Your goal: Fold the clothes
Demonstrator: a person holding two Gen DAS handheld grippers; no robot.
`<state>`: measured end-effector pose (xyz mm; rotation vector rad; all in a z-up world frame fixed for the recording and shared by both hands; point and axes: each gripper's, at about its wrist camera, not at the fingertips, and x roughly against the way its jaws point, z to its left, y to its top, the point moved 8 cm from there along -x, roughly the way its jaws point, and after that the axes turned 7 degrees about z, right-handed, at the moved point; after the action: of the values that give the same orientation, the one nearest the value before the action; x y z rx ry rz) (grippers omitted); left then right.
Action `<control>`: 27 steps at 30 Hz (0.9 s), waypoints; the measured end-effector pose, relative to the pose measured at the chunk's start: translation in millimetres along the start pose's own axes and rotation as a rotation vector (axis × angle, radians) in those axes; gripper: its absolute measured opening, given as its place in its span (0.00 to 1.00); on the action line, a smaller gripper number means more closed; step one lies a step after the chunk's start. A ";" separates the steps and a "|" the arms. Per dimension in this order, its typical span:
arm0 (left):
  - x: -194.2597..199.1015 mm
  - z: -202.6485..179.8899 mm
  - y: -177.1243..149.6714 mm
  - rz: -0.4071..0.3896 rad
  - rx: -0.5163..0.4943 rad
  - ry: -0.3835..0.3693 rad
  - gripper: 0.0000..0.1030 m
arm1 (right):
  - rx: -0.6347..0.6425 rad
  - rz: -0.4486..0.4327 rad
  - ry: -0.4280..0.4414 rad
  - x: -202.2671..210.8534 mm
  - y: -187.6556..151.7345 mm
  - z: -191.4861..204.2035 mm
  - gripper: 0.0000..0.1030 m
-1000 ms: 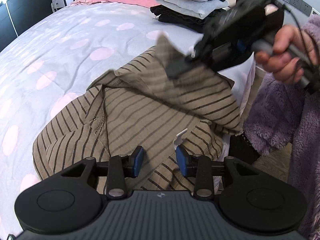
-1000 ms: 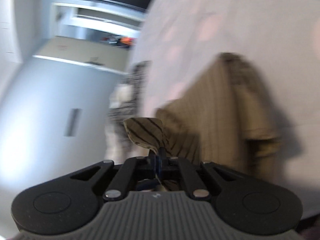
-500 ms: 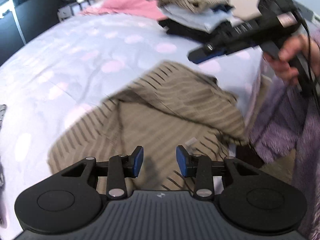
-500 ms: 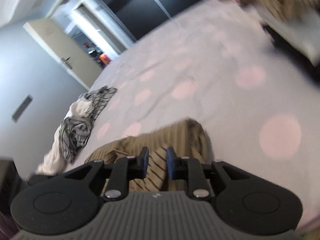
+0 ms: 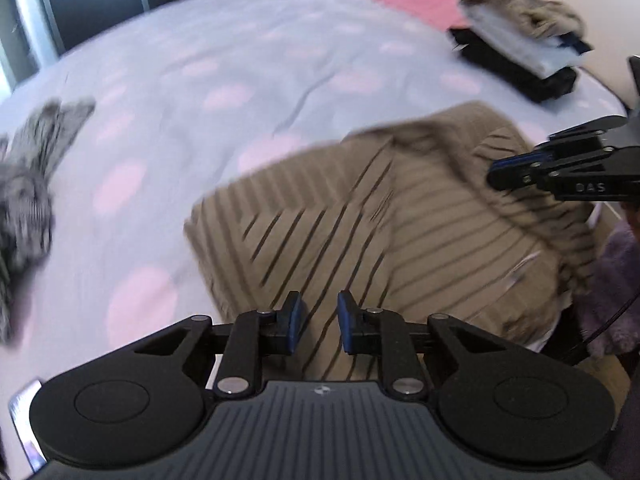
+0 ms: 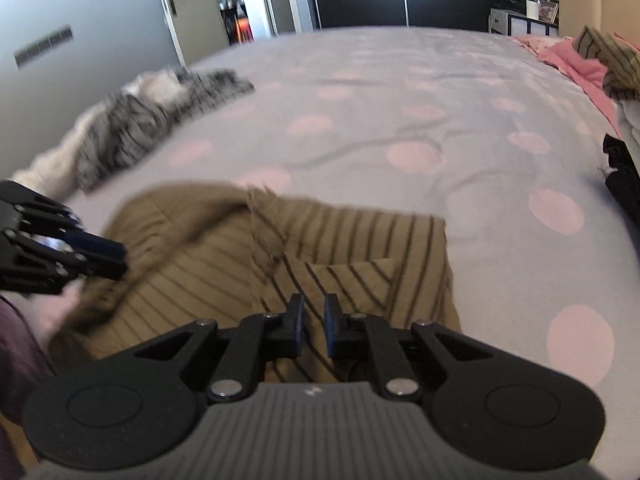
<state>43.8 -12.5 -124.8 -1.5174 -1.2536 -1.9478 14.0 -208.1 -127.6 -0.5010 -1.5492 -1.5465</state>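
"DAS" on the right tongs, side of body

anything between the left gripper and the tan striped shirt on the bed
Nothing visible. The left gripper hangs directly over the tan striped shirt, jaws slightly apart with only bare fabric below them. The right gripper is off at the shirt's far side, not in the path.

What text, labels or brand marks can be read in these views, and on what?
"DAS": on the side of the right gripper, seen from the left wrist.
Small white logo on each gripper's own grey housing: a mark, not readable as text.
White tag on the striped shirt: too blurred to read.
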 end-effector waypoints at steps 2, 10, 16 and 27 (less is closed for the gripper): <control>-5.6 0.6 -3.6 0.012 -0.011 0.012 0.17 | -0.018 0.027 0.005 -10.7 -3.8 -5.0 0.11; 21.4 4.9 -1.1 -0.097 0.047 0.011 0.48 | -0.063 -0.082 0.043 28.1 2.3 -6.9 0.40; 33.6 34.5 6.9 -0.179 0.237 0.016 0.54 | -0.170 -0.143 0.008 47.6 7.9 -32.1 0.62; -11.3 75.1 -8.5 -0.086 0.540 -0.214 0.57 | -0.358 -0.009 0.087 10.1 -5.6 -57.9 0.65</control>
<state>85.1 50.7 -136.8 -1.4208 -1.7807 -1.3495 20.8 -266.6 -131.5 -0.6155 -1.2142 -1.8385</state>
